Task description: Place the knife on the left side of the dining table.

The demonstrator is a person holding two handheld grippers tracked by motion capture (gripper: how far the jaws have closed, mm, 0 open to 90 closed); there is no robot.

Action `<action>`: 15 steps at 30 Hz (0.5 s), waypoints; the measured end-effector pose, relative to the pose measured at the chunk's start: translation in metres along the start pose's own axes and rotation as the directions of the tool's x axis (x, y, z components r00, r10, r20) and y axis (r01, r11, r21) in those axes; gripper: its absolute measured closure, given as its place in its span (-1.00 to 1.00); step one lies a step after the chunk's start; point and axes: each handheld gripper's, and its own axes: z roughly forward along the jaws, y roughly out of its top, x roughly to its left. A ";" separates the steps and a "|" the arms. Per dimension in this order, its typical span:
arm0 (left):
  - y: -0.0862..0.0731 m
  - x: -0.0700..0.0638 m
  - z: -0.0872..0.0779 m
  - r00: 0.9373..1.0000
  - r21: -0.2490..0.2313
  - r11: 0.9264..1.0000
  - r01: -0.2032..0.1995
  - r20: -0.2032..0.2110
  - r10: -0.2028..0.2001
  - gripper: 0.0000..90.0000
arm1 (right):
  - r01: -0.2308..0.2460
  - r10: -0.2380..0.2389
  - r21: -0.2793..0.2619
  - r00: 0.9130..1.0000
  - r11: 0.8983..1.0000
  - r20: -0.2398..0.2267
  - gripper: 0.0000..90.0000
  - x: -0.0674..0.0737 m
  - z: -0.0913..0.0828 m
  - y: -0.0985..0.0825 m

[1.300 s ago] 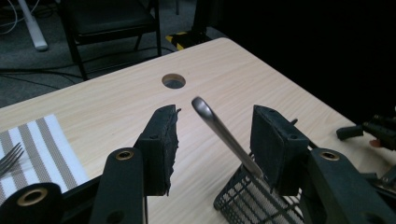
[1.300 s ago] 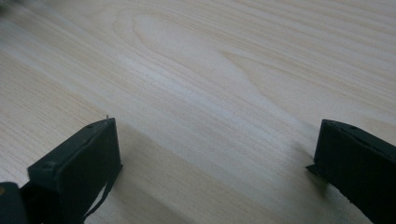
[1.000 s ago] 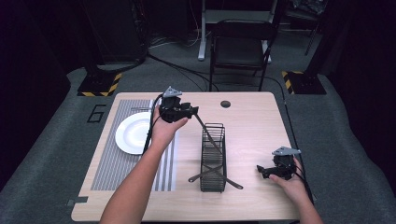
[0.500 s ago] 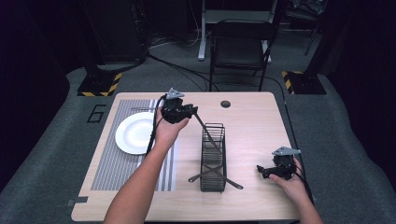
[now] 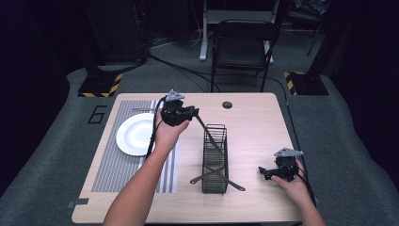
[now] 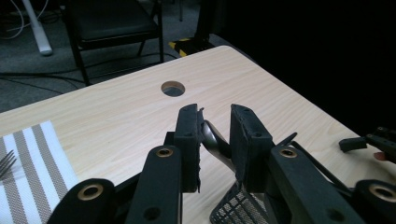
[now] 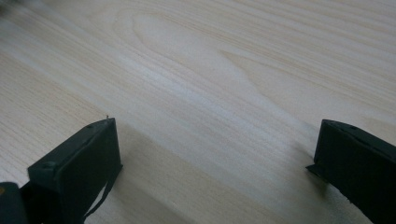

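Your left gripper (image 6: 215,135) has just been closing its jaws on the handle tip of a spoon (image 6: 215,144) leaning from the wire basket (image 5: 215,160): stiff, light, slippery metal, so keep hold near the end; your right gripper (image 5: 269,173) rests with jaws apart

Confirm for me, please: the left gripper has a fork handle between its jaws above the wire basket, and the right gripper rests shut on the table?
Not quite: the right gripper is open, its jaws wide apart over bare table in the right gripper view. The rest stands.
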 end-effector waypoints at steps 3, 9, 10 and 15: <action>0.000 -0.004 -0.003 1.000 -0.012 1.000 -0.002 0.018 0.002 0.67 | 0.000 0.000 0.000 1.000 1.000 -0.001 -1.00 0.000 0.000 0.000; 0.000 -0.015 -0.013 0.998 -0.037 0.999 -0.012 0.054 0.014 0.73 | 0.001 -0.001 -0.001 1.000 1.000 0.000 -1.00 0.000 0.000 0.000; 0.000 -0.016 -0.014 0.998 -0.038 0.999 -0.012 0.063 0.014 0.74 | -0.001 0.001 0.001 1.000 1.000 -0.001 -1.00 0.000 0.000 0.000; 0.001 -0.024 -0.018 0.996 -0.040 0.999 -0.013 0.093 0.017 0.78 | 0.000 0.000 0.000 1.000 1.000 0.000 -1.00 0.000 0.000 0.000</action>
